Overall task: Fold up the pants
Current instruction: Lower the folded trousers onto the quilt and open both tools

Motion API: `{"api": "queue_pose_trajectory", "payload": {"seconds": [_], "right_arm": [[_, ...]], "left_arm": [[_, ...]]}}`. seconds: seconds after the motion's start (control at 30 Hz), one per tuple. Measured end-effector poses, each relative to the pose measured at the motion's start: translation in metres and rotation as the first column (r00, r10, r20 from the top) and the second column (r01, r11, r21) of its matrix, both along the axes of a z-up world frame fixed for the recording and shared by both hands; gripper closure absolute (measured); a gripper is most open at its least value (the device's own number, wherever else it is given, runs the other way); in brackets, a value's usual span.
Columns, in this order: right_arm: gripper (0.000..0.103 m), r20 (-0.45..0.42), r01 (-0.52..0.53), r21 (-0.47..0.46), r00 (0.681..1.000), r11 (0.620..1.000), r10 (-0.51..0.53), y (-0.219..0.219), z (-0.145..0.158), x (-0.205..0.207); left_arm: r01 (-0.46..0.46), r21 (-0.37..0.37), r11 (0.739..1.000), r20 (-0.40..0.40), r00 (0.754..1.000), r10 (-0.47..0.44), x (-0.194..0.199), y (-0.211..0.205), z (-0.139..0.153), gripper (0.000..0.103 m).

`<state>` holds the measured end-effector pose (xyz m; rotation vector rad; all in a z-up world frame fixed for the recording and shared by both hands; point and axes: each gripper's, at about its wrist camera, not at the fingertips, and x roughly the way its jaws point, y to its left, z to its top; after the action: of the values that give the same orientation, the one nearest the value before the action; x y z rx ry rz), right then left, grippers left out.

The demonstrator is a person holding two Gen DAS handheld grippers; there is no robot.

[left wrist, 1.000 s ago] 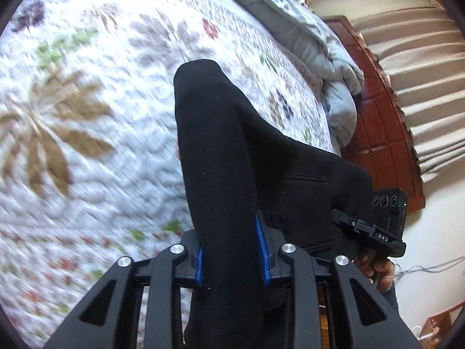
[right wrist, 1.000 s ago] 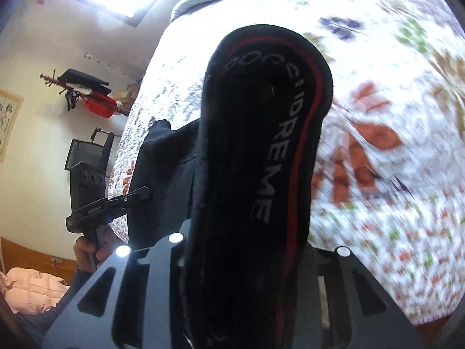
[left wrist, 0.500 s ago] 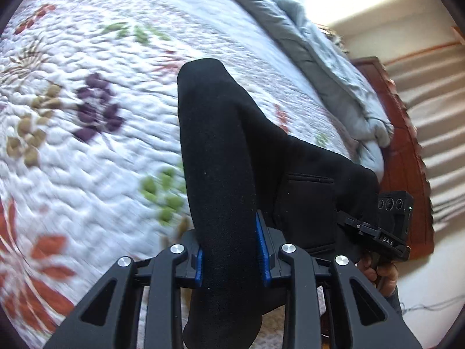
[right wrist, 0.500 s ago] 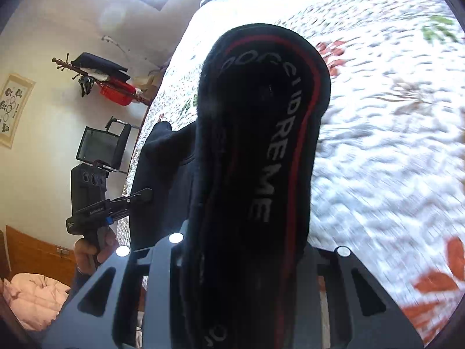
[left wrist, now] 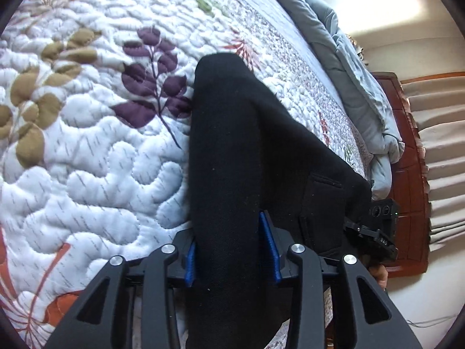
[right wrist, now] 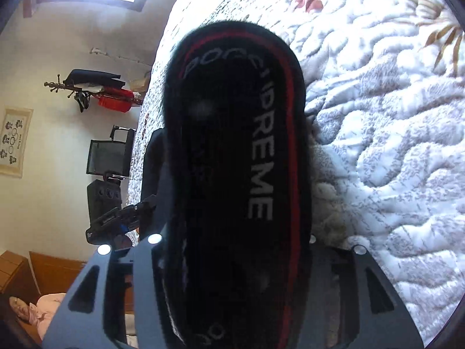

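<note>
My left gripper (left wrist: 232, 250) has a thick roll of the black pants (left wrist: 250, 151) between its blue pads (left wrist: 268, 241); its jaws are opening, and a slight gap shows at the right pad. My right gripper (right wrist: 232, 241) carries the lettered waistband (right wrist: 241, 151) between jaws that are also opening. In both views the cloth runs straight ahead along the fingers, its far end at the quilted bed (left wrist: 87, 160) just below. The garment spans sideways between my two grippers, each equally near its own end.
</note>
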<state>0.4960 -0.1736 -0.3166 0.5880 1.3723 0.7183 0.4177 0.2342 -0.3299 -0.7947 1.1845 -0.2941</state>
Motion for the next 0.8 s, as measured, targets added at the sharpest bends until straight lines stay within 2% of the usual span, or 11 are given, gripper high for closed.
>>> {"api": "queue_pose_trajectory", "payload": {"seconds": [0.1,0.13,0.27,0.33,0.4,0.47,0.53,0.57,0.63,0.73,0.8], "right_arm": [[0.042,0.027,0.027,-0.028,0.999,0.999,-0.027,-0.016,0.021,0.005],[0.040,0.044,0.050,-0.034,0.998,0.998,-0.049,-0.021,0.028,0.007],[0.041,0.142,0.178,0.017,0.974,0.984,-0.179,-0.064,0.072,0.020],[0.047,0.184,0.163,0.060,0.968,0.985,-0.171,-0.061,0.088,0.029],[0.060,0.206,0.132,0.069,0.968,0.989,-0.144,-0.046,0.094,0.035],[0.067,0.176,0.094,0.116,0.978,0.989,-0.113,-0.024,0.085,0.043],[0.070,0.124,0.095,0.116,0.986,0.989,-0.109,-0.009,0.067,0.047],[0.080,0.103,0.104,0.098,0.988,0.990,-0.114,-0.007,0.054,0.050],[0.101,0.070,0.135,0.037,0.988,0.990,-0.137,-0.006,0.030,0.055],[0.103,0.028,0.153,0.036,0.988,0.988,-0.154,-0.016,0.003,0.058],[0.103,0.037,0.145,0.032,0.989,0.989,-0.146,-0.014,0.007,0.056]], "left_arm": [[-0.042,0.117,0.992,0.034,0.999,0.038,-0.009,0.014,0.020,0.062],[-0.085,0.167,0.982,0.075,0.994,0.073,-0.012,0.019,0.035,0.061],[-0.129,0.157,0.979,0.186,0.978,0.099,-0.009,0.028,0.072,0.049],[-0.105,0.120,0.987,0.228,0.971,0.076,0.002,0.022,0.082,0.048],[-0.066,0.090,0.994,0.241,0.970,0.042,0.015,0.012,0.082,0.048],[-0.034,0.056,0.998,0.224,0.974,0.020,0.033,0.002,0.070,0.048],[-0.027,0.036,0.999,0.183,0.983,0.020,0.045,-0.004,0.053,0.049],[-0.037,0.037,0.999,0.137,0.990,0.032,0.052,-0.004,0.037,0.050],[-0.052,0.025,0.998,0.106,0.993,0.049,0.054,0.001,0.020,0.066],[-0.091,-0.021,0.996,0.075,0.993,0.093,0.052,0.013,0.004,0.084],[-0.094,-0.025,0.995,0.074,0.993,0.096,0.049,0.015,0.005,0.084]]}}
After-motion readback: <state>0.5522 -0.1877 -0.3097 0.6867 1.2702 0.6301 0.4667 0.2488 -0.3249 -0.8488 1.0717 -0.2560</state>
